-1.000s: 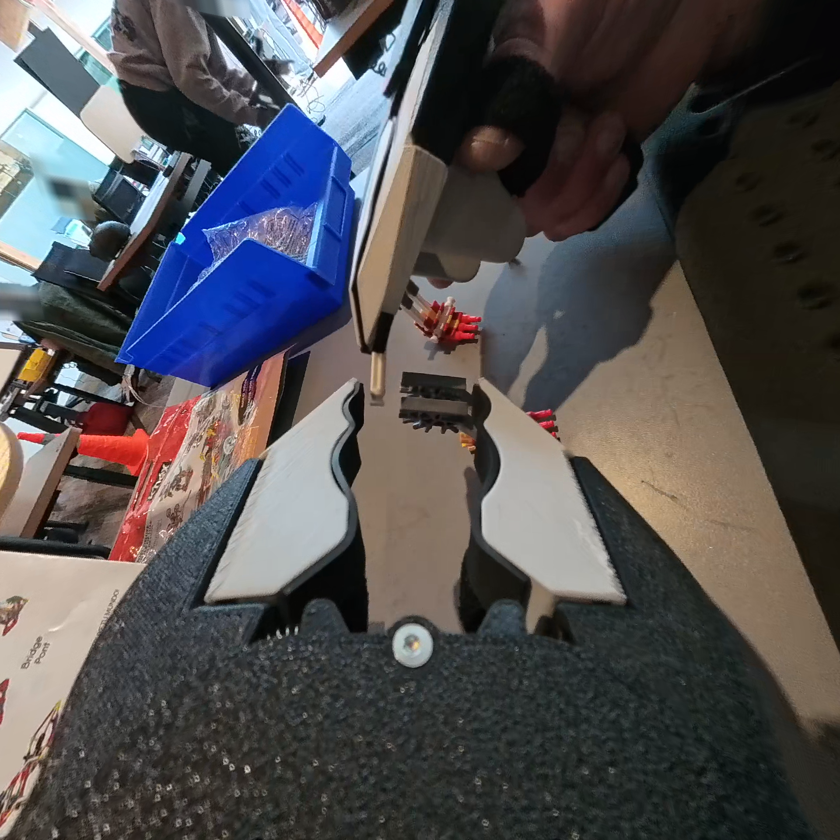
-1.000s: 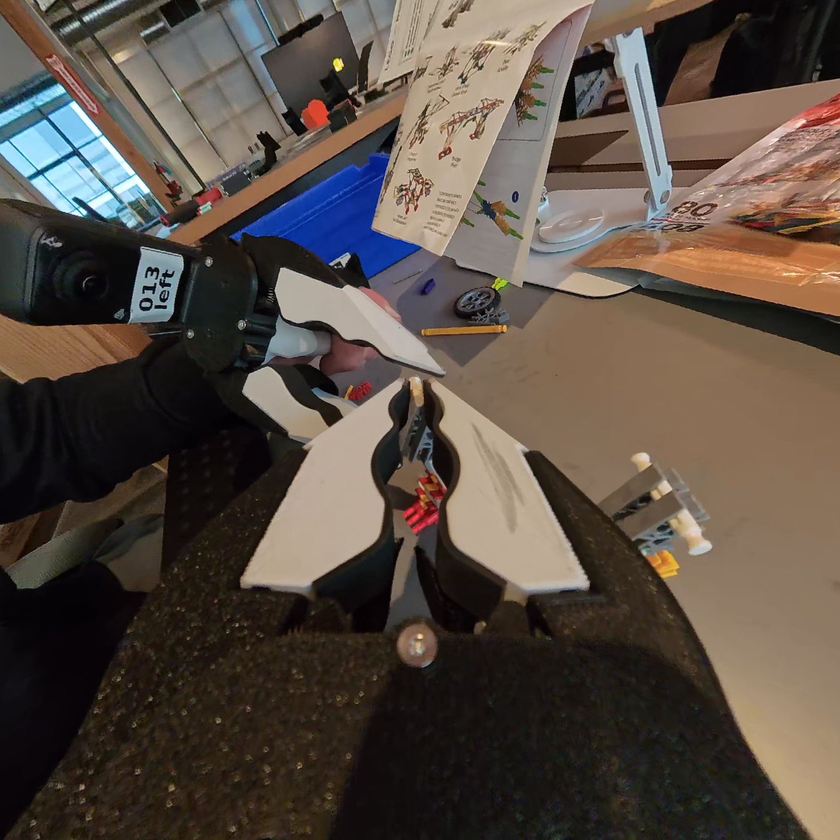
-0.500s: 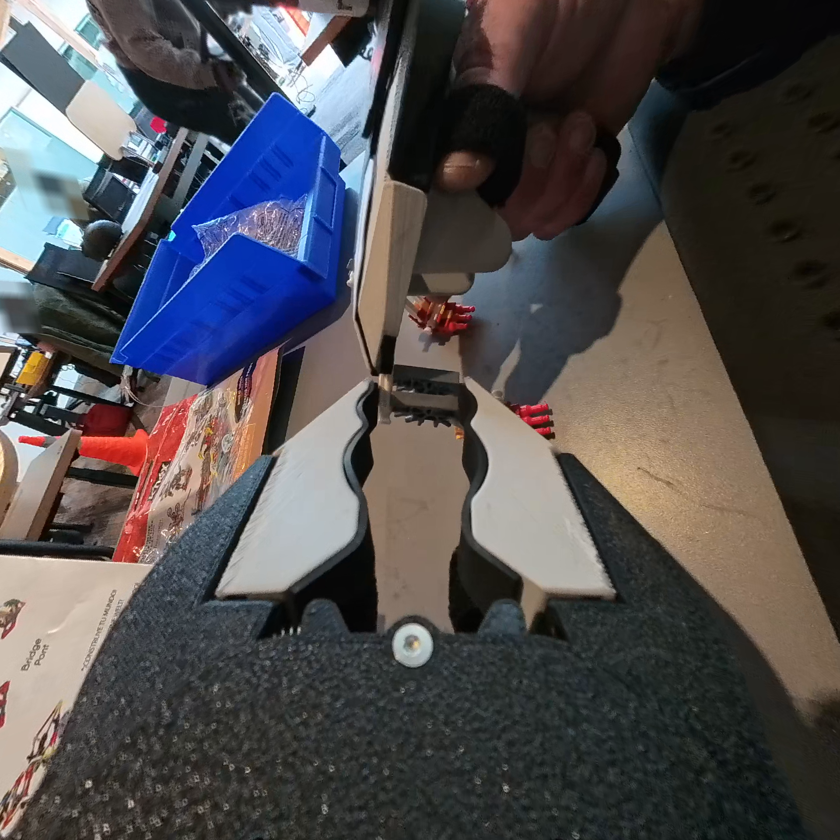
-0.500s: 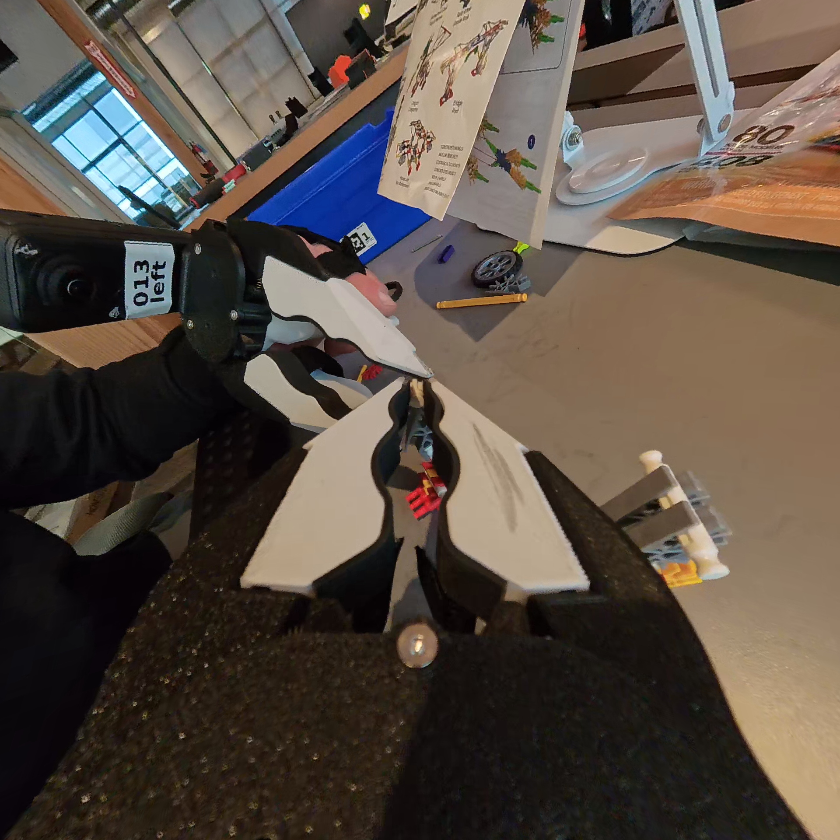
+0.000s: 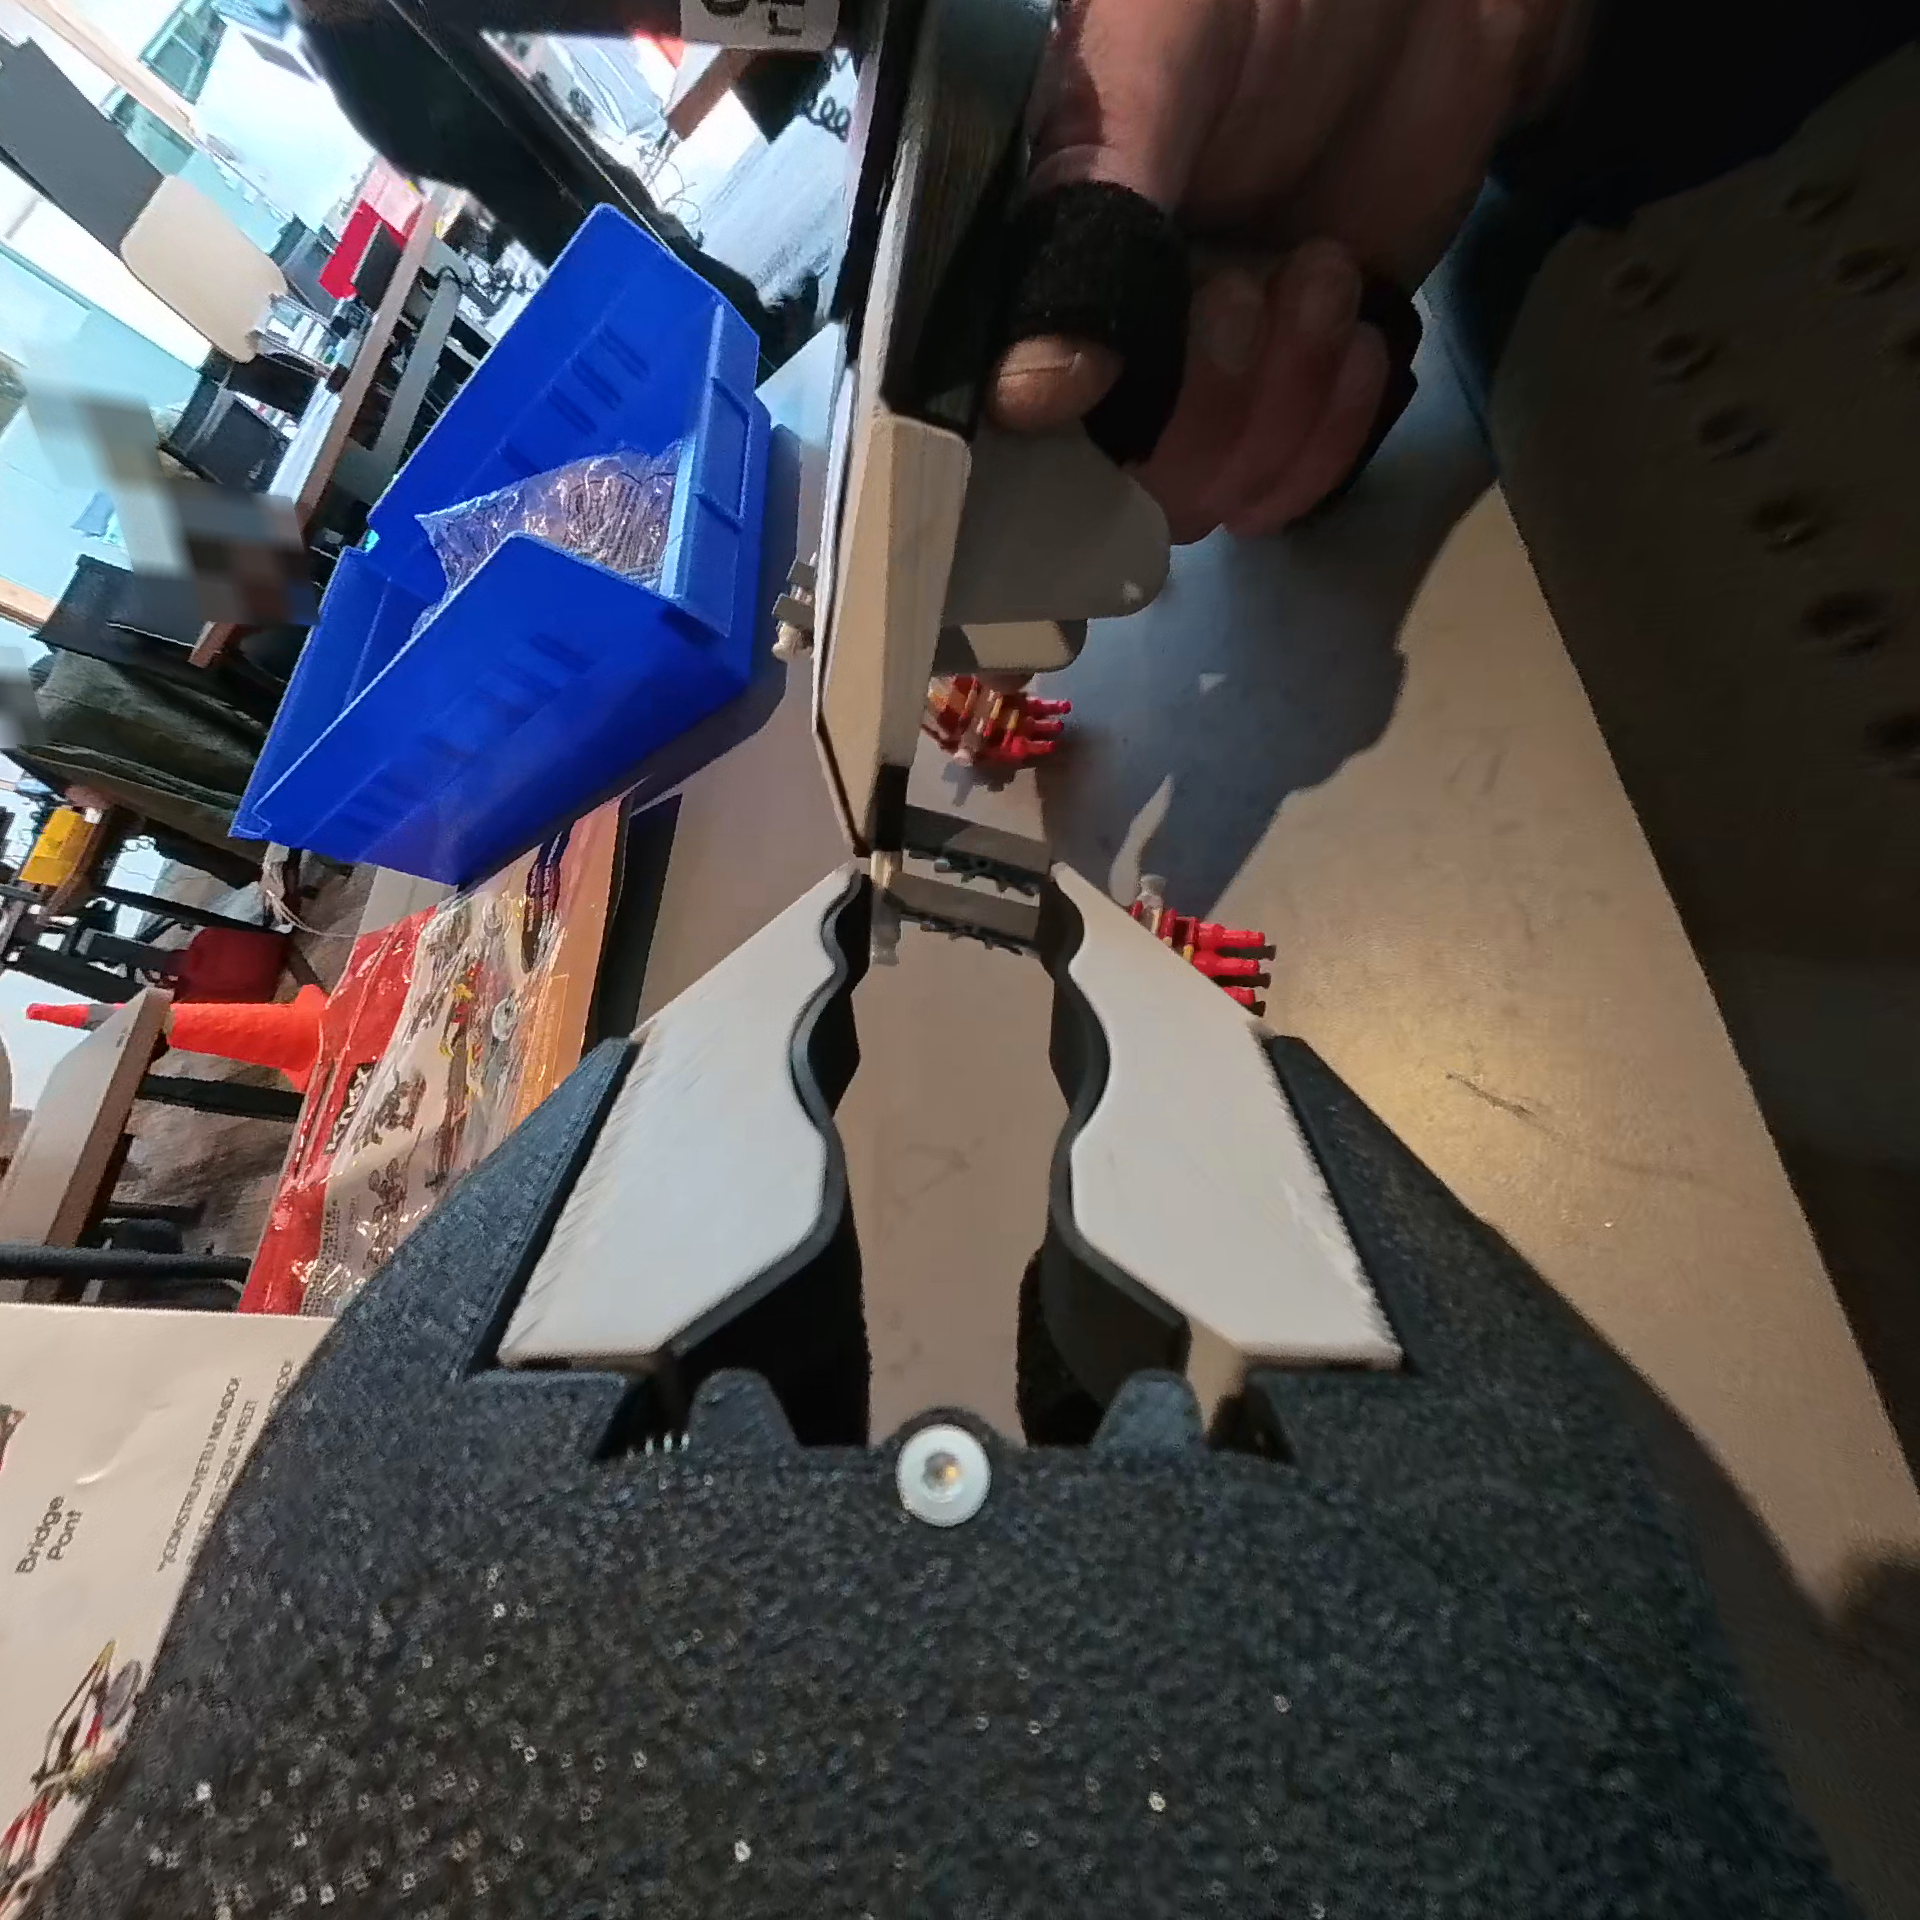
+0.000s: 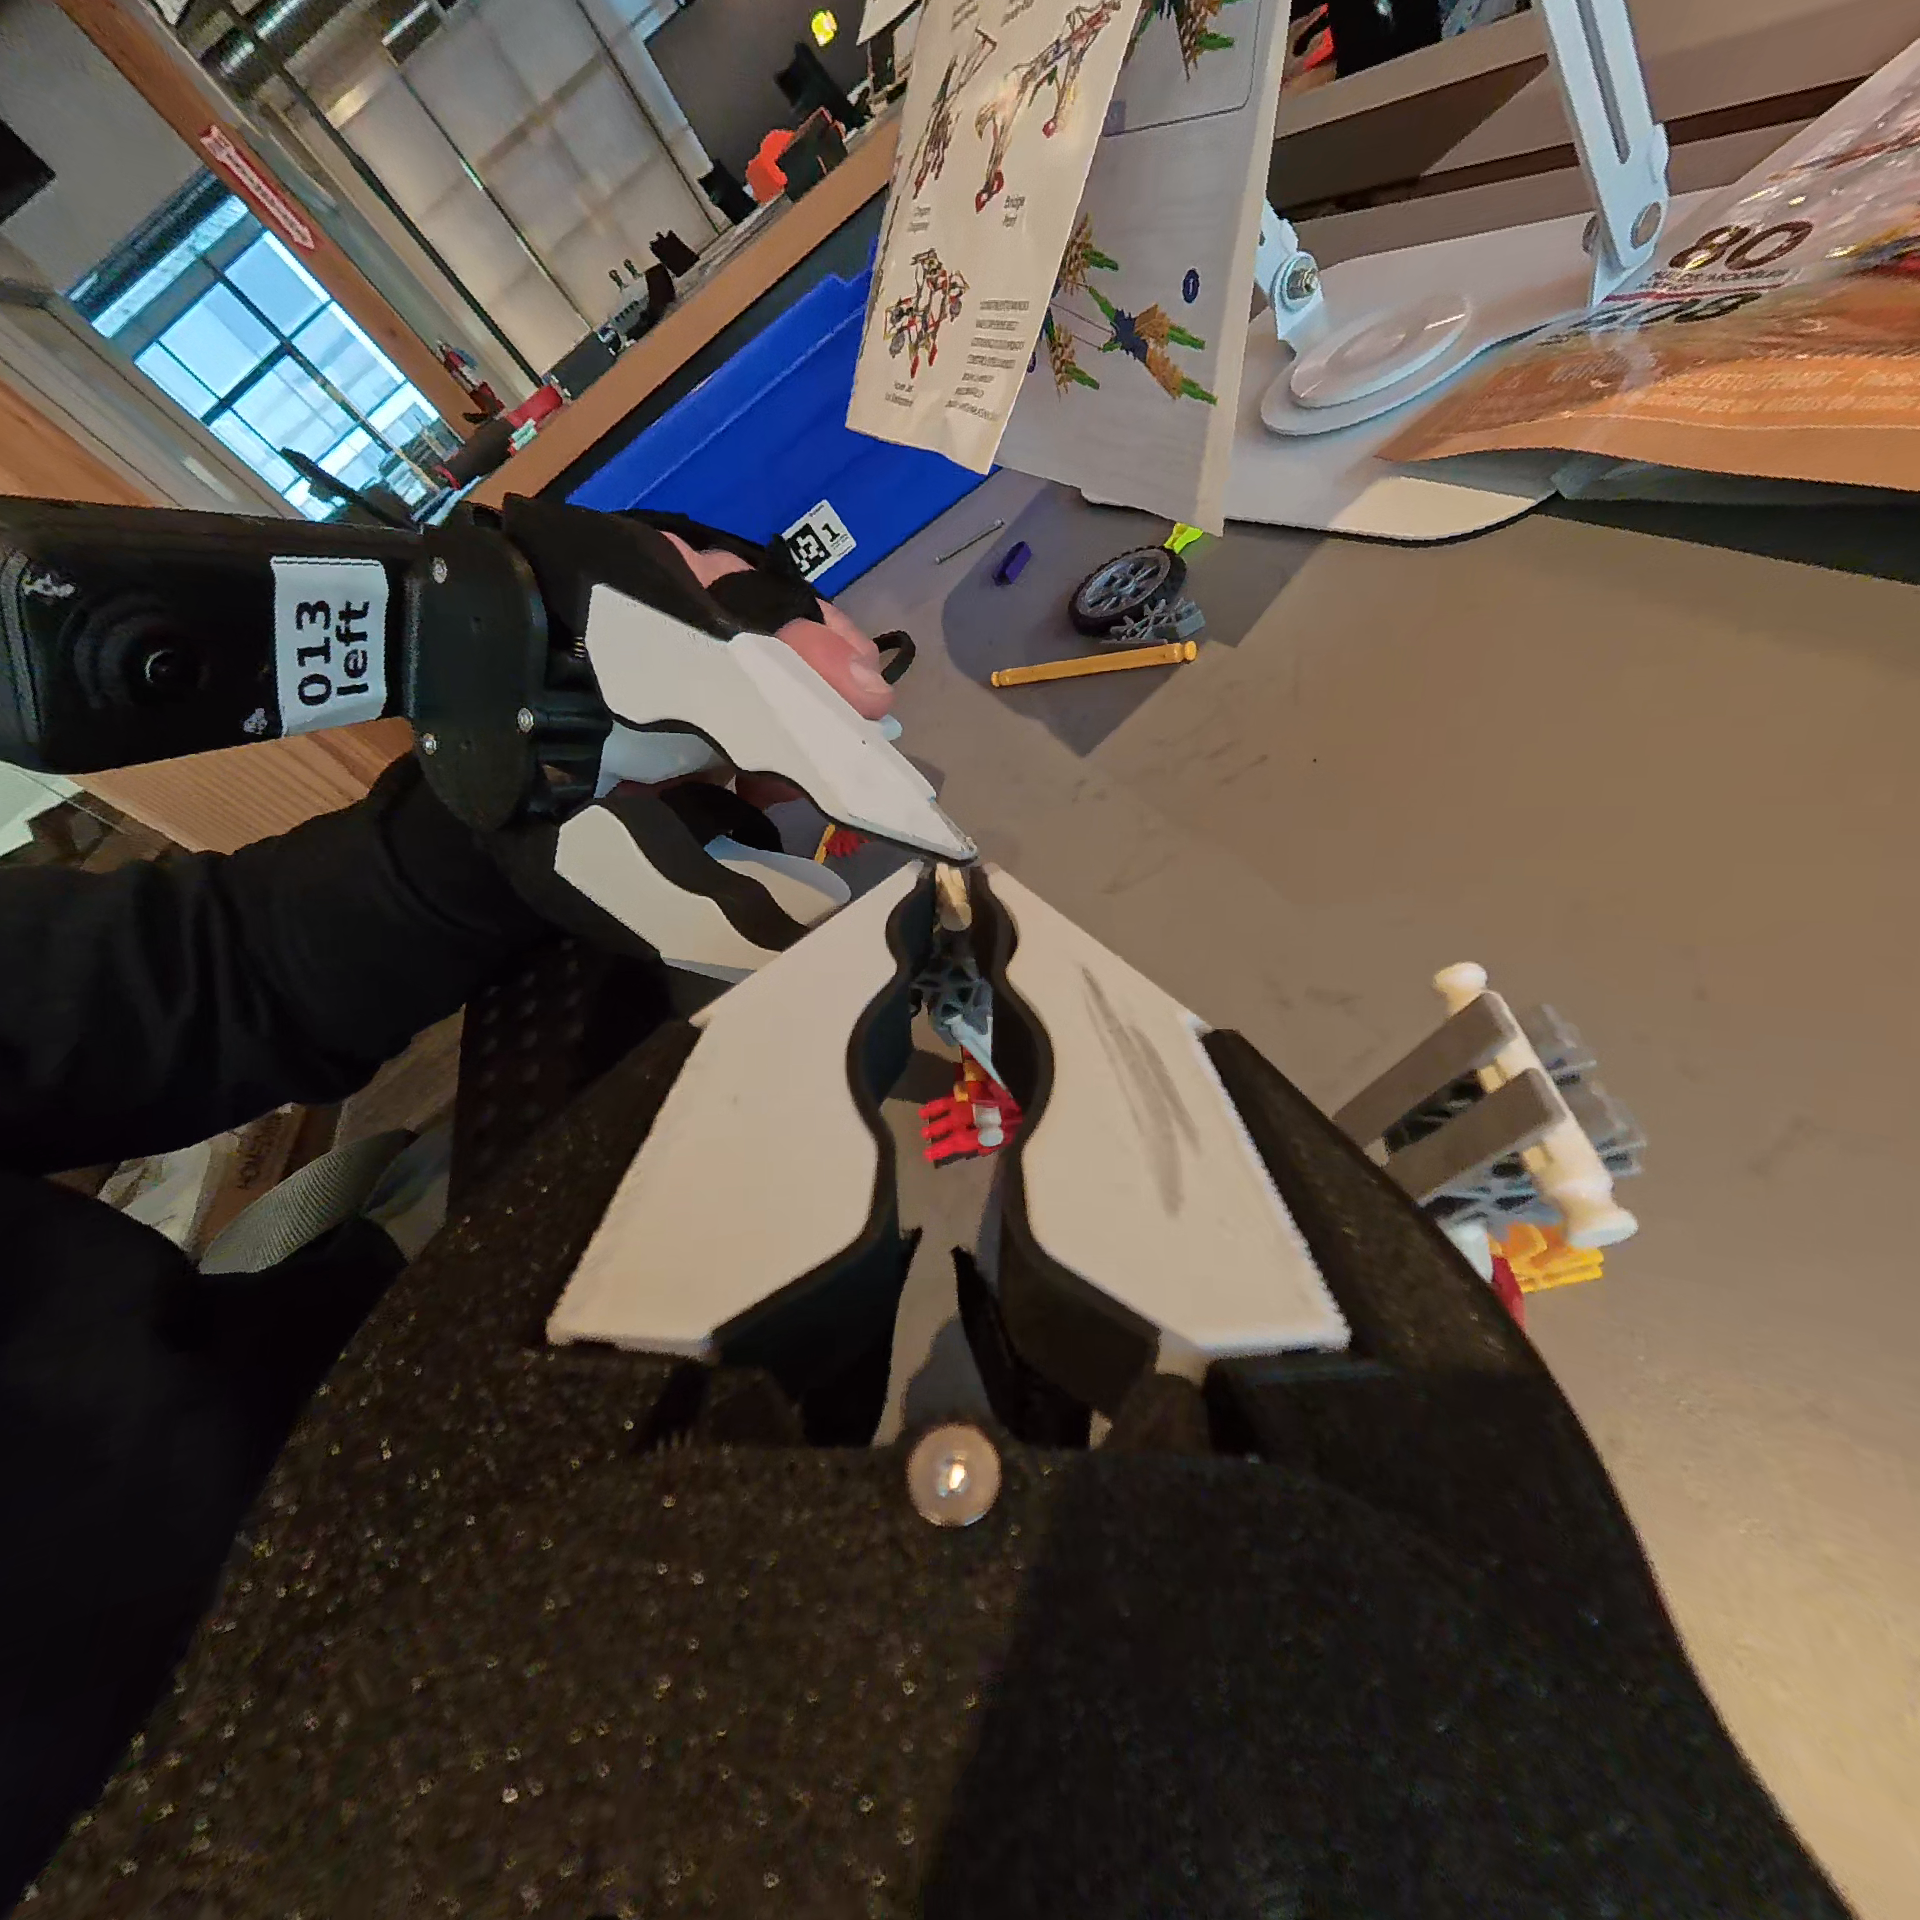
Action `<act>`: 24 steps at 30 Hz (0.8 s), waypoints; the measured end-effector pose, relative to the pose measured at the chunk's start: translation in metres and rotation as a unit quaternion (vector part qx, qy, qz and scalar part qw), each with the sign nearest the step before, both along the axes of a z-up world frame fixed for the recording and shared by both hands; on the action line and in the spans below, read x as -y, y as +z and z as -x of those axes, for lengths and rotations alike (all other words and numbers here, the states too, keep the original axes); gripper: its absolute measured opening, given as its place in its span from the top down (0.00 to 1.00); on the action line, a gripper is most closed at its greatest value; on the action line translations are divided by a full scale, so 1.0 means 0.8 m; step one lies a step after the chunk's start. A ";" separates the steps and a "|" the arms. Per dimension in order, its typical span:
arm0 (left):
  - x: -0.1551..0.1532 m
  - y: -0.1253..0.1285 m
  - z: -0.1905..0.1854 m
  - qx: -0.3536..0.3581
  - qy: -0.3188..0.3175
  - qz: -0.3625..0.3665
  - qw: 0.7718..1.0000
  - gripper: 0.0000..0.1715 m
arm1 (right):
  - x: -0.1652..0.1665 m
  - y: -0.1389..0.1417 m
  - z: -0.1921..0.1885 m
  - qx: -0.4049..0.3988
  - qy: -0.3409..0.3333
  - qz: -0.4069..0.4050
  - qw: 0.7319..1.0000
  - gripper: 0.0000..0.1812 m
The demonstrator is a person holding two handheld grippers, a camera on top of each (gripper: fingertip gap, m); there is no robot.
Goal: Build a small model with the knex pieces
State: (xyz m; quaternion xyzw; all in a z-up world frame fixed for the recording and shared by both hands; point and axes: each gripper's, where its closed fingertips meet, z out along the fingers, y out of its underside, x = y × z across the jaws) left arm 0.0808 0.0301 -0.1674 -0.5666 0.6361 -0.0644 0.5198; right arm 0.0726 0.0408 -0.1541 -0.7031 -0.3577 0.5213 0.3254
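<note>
White rod (image 6: 951,896) pinched at right gripper (image 6: 954,883) tips, jaws pressed on it; left gripper (image 5: 956,883) jaws spread, one tip touching rod. Grey table (image 6: 1455,810) open beyond rod.

We are pinching a small white plastic rod (image 6: 951,896) in our right gripper (image 6: 953,883), our left gripper (image 6: 914,831) touching its tip.
</note>
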 end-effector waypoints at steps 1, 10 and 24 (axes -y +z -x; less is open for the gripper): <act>0.000 0.000 -0.001 -0.002 -0.001 -0.001 1.000 0.82 | 0.001 0.000 -0.001 0.001 0.000 -0.002 1.000 0.97; 0.000 0.000 -0.005 -0.010 -0.004 -0.012 1.000 0.82 | 0.019 0.020 -0.011 0.031 0.014 -0.149 0.988 0.82; -0.001 -0.001 -0.010 -0.017 -0.022 -0.024 0.999 0.82 | 0.008 -0.002 -0.015 0.195 -0.028 -0.373 0.907 0.79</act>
